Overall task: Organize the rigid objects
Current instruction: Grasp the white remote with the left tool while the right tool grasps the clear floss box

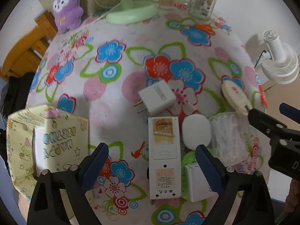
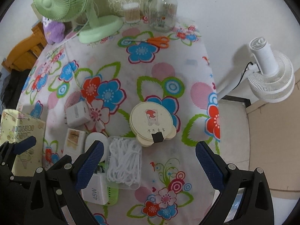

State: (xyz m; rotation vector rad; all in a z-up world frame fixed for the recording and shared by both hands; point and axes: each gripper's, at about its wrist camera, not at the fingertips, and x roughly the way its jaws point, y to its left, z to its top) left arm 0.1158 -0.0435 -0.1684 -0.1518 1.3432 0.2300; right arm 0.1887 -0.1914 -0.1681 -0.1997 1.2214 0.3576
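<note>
The work surface is a table covered by a white cloth point(image 2: 131, 71) printed with blue, red and green flowers. At its far edge stand a green desk fan point(image 2: 61, 1), a purple plush owl point(image 1: 66, 9), a tub of cotton swabs point(image 2: 132, 12) and a glass mug jar point(image 2: 162, 12). Orange-handled scissors point(image 2: 155, 41) lie flat on the cloth, near the jar. Off the table's right side, a white clip fan point(image 2: 270, 78) hangs against a pale wall. A wooden chair point(image 1: 24, 48) shows past the left edge.

The task objects sit in a loose cluster at the near centre. A white plug adapter point(image 1: 156, 97) lies with its prongs toward the left. Just below it lies a long white remote-like unit point(image 1: 163, 155), back side up. Beside that sit a white rounded case point(image 1: 196, 134), a clear box of white cord point(image 2: 124, 166) and a white 45W charger point(image 2: 96, 191) resting on a green item. A round cream compact point(image 2: 152, 122) with a bear print lies just right of the cluster. A patterned yellow box point(image 1: 46, 144) stands at the left edge.

The left gripper point(image 1: 151, 166) hovers over the remote-like unit, fingers wide apart and empty. The right gripper point(image 2: 149, 166) hovers near the cord box and compact, fingers also spread apart, gripping nothing.
</note>
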